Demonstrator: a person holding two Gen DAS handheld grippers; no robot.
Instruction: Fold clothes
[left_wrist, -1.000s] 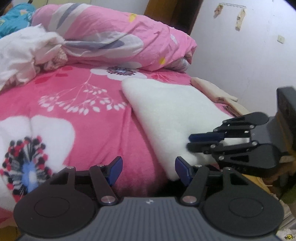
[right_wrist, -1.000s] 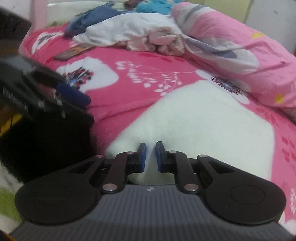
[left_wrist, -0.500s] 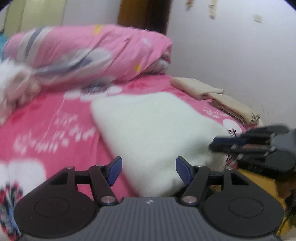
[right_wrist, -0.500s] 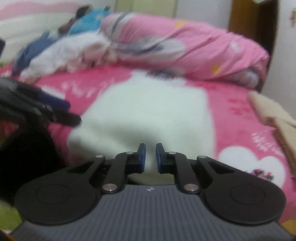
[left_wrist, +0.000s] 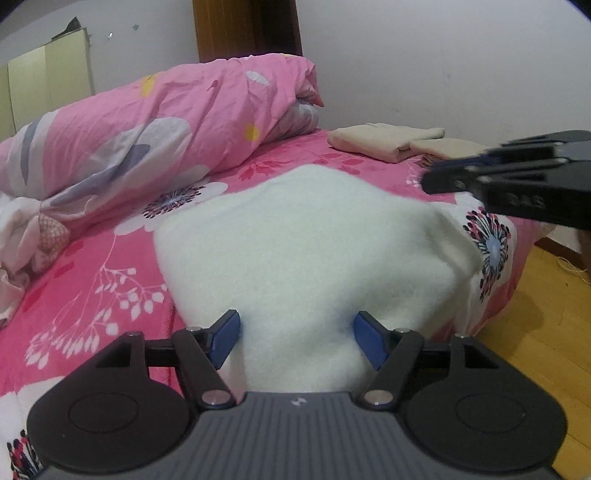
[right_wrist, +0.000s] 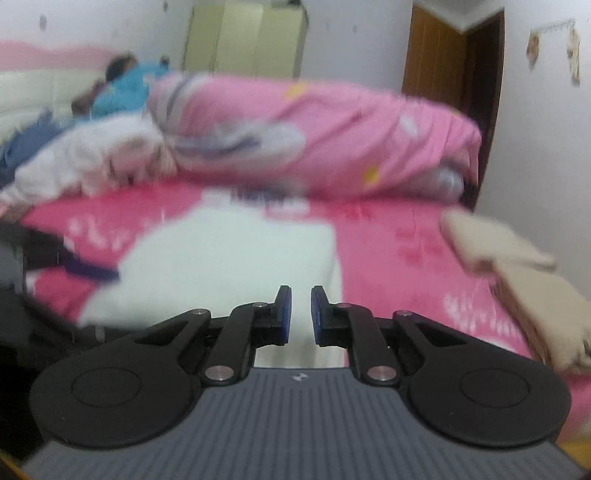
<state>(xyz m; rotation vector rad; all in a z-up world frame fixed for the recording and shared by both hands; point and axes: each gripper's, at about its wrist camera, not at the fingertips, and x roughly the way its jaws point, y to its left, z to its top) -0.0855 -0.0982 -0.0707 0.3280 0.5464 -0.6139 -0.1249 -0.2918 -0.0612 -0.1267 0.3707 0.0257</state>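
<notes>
while the near edge of the fluffy white fleece garment (left_wrist: 306, 251) hangs over the bed's side, the left gripper (left_wrist: 295, 338) sits low in front of it with its blue pads wide apart; its jaws have just been opening, and the fleece shows between them without either pad pressing on it. this looks like a release, or a reach for a fresh hold on the hem, so that the next fold can be made.

further left on the pink floral bedsheet (left_wrist: 92, 280) lies a loose heap of pale unfolded clothes (left_wrist: 22, 236), probably waiting their turn, and behind it one rolled pink floral duvet (left_wrist: 155, 122) is pushed back to leave room.

to the right, two folded beige cloths (left_wrist: 391, 142) rest side by side near the bed's far corner, seemingly the finished pile.

at the far right, the right gripper (right_wrist: 301, 314) hovers above the sheet with its jaws nearly together and nothing visible between them; its own view is blurred.

count: one white garment being worked, two folded pieces, one heap, two grippers.
</notes>
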